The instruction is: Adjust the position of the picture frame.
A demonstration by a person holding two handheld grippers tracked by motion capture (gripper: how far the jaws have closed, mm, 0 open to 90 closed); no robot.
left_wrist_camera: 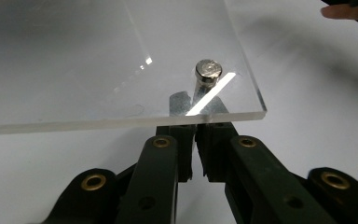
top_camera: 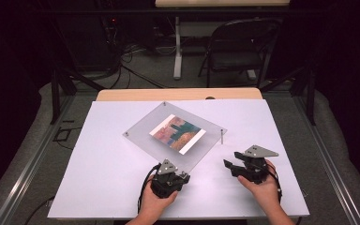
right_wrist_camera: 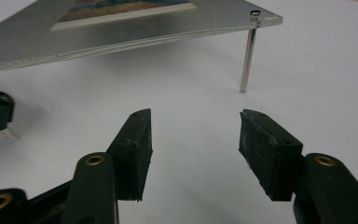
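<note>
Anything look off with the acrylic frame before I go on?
Nothing damaged. The acrylic frame sits askew to the table on its metal standoff legs. The left gripper is shut on the near corner leg.

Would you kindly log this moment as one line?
left claw: shut on standoff post | right claw: open, empty | acrylic photo frame: on white table
</note>
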